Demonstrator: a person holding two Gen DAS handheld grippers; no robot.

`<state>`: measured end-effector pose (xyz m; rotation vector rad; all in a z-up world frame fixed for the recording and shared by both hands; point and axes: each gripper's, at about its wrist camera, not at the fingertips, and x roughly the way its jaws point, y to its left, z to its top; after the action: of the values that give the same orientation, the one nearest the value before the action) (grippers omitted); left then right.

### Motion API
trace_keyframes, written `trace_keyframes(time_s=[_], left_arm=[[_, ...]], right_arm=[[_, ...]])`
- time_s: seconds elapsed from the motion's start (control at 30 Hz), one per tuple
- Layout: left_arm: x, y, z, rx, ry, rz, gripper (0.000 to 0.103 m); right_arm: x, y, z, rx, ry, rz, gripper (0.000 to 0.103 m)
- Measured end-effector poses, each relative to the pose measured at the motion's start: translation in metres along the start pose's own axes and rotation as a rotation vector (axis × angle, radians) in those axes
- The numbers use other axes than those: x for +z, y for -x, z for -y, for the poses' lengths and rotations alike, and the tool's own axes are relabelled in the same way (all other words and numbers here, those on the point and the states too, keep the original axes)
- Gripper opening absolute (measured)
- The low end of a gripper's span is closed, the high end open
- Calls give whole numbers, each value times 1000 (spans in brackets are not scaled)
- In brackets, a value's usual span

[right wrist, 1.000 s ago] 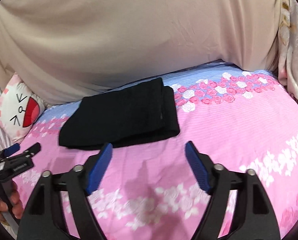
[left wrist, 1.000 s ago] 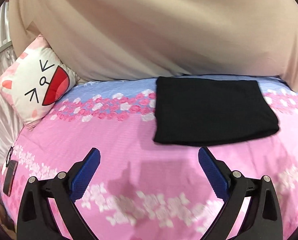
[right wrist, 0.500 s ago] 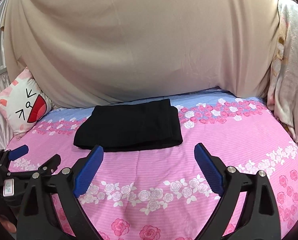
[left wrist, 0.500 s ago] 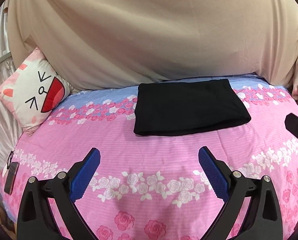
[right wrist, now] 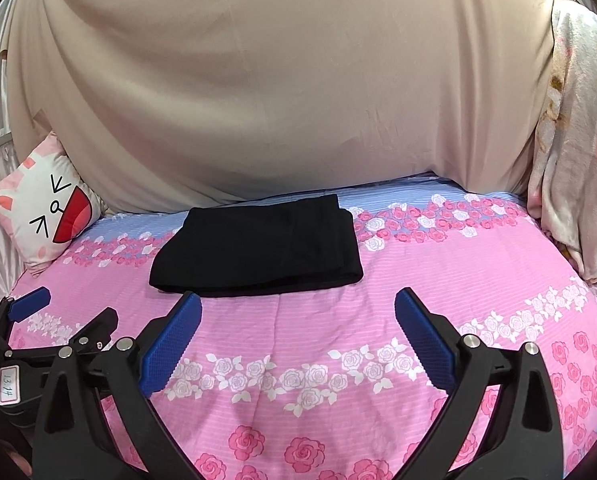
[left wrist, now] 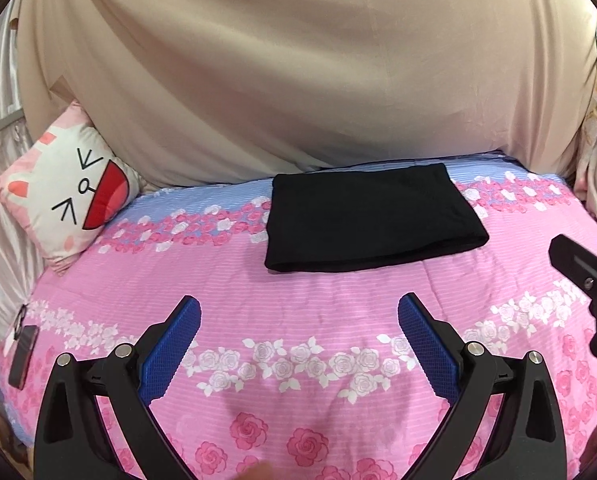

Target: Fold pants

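1. On the bed (left wrist: pixel 338 292), the folded pants (left wrist: pixel 370 220) are lying farther from both grippers than a second ago.
2. Right gripper (right wrist: pixel 298 300) has just been opening — nothing between its jaws; left gripper (left wrist: pixel 298 304) is gaping empty too.
3. Cat pillow (left wrist: pixel 66 200) is leaning at the bed's left edge — beige sheet (left wrist: pixel 298 72) is hanging behind.

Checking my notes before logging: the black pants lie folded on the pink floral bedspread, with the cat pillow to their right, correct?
Not quite. The cat pillow sits to the left of the folded black pants, as both wrist views show. The pants do lie on the pink floral bedspread.
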<state>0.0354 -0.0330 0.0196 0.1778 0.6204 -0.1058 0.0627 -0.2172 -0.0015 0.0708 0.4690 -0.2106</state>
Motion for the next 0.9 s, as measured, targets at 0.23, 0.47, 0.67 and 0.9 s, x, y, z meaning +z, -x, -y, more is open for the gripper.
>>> trace_keyframes(time_s=[0.23, 0.47, 0.67, 0.9], left_arm=[[4, 1, -5, 4, 10, 18, 98], [5, 1, -7, 11, 8, 20, 98], [5, 1, -10, 20, 8, 23, 98], [6, 1, -13, 25, 10, 23, 98]], right_arm=[[2, 0, -4, -3, 7, -1, 95], [3, 0, -9, -4, 20, -3, 95], [3, -1, -15, -3, 23, -6, 95], [3, -1, -20, -4, 30, -7, 95]])
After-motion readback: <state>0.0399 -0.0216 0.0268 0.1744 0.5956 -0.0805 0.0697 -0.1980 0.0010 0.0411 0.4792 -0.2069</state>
